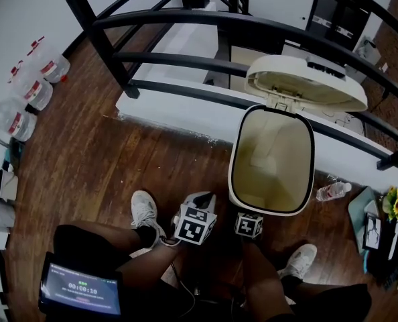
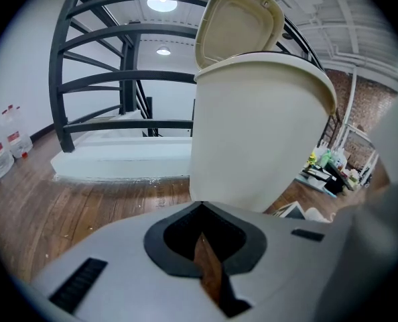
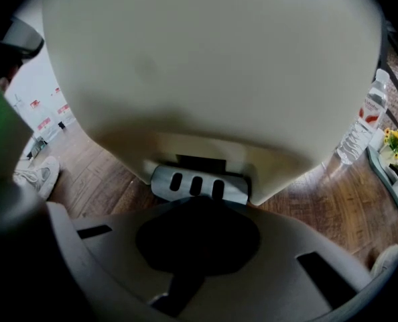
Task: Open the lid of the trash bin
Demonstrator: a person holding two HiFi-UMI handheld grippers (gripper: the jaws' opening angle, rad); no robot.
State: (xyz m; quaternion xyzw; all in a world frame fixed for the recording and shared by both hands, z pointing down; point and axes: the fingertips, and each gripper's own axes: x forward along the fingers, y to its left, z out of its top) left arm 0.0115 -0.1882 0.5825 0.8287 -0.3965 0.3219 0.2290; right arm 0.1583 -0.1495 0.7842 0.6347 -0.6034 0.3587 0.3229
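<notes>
A cream trash bin (image 1: 234,173) stands on the wood floor with its lid (image 1: 306,82) swung up and back, so the bare inside shows. In the left gripper view the bin (image 2: 252,126) rises just ahead, its lid (image 2: 239,19) upright. My left gripper (image 1: 200,205) hovers beside the bin's front left, shut with nothing in it (image 2: 202,227). My right gripper (image 1: 248,224) sits low at the bin's front. In the right gripper view its shut tips (image 3: 197,210) rest against the grey foot pedal (image 3: 197,185) at the base of the bin (image 3: 212,66).
Black stair railings (image 1: 185,62) and a white step (image 1: 179,109) lie behind the bin. Several water jugs (image 1: 31,86) line the left wall. A small bottle (image 1: 333,191) and flowers (image 1: 394,203) sit right of the bin. The person's shoes (image 1: 144,210) and a tablet (image 1: 82,288) are near me.
</notes>
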